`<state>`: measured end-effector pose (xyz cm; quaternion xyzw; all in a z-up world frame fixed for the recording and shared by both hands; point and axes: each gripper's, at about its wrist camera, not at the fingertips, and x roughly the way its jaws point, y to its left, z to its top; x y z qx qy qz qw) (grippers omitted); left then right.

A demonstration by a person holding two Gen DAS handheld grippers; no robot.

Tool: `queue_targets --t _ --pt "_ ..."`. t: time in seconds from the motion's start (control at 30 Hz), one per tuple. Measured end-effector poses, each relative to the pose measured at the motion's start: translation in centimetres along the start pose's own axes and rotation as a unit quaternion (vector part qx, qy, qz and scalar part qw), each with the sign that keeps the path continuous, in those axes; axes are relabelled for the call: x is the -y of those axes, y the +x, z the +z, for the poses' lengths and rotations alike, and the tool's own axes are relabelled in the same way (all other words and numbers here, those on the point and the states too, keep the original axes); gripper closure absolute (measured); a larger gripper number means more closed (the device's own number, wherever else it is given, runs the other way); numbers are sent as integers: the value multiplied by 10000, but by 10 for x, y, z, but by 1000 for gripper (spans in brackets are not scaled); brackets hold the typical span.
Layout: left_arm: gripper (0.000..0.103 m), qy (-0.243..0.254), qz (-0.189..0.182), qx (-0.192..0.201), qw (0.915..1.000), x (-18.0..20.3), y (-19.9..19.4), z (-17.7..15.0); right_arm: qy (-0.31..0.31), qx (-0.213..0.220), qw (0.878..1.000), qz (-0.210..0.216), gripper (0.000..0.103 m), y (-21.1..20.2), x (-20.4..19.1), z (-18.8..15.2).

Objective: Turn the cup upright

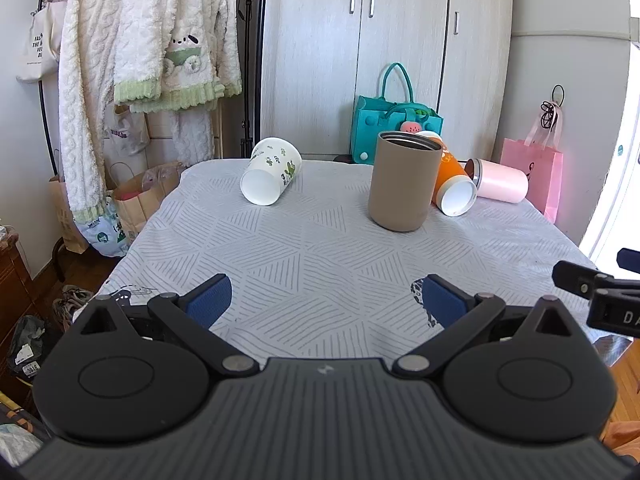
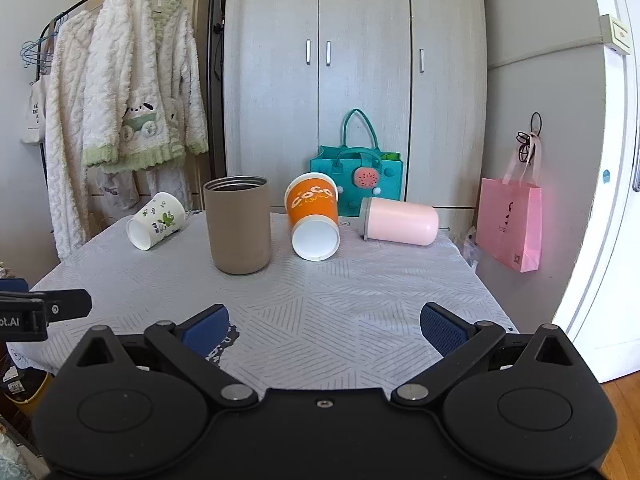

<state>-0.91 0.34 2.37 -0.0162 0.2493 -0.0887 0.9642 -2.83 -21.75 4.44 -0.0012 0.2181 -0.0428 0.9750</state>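
Note:
A white cup with green prints (image 1: 271,171) (image 2: 157,220) lies on its side at the far left of the table, base toward me. A tan tumbler (image 1: 402,181) (image 2: 239,225) stands upright in the middle. An orange paper cup (image 1: 454,184) (image 2: 314,216) lies tipped beside it, base toward me. A pink cup (image 1: 500,181) (image 2: 400,221) lies on its side at the far right. My left gripper (image 1: 328,304) is open and empty above the near table edge. My right gripper (image 2: 325,330) is open and empty too, near the front edge.
The table has a grey-striped white cloth (image 1: 320,248) (image 2: 340,292). A teal bag (image 2: 356,176) stands behind the table by the wardrobe. A pink paper bag (image 2: 512,228) hangs at the right. Robes (image 1: 140,60) hang on a rack at the left.

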Motion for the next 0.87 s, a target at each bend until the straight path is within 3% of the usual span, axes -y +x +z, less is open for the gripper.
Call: queue_targets --t 0.57,0.87 --pt "0 79 161 -55 9998 0 -2 1 -72 104 9997 -231 0 -8 0 -2" --pt "0 136 222 103 9996 -1 -6 0 -128 79 9995 -281 0 -7 -2 -4"
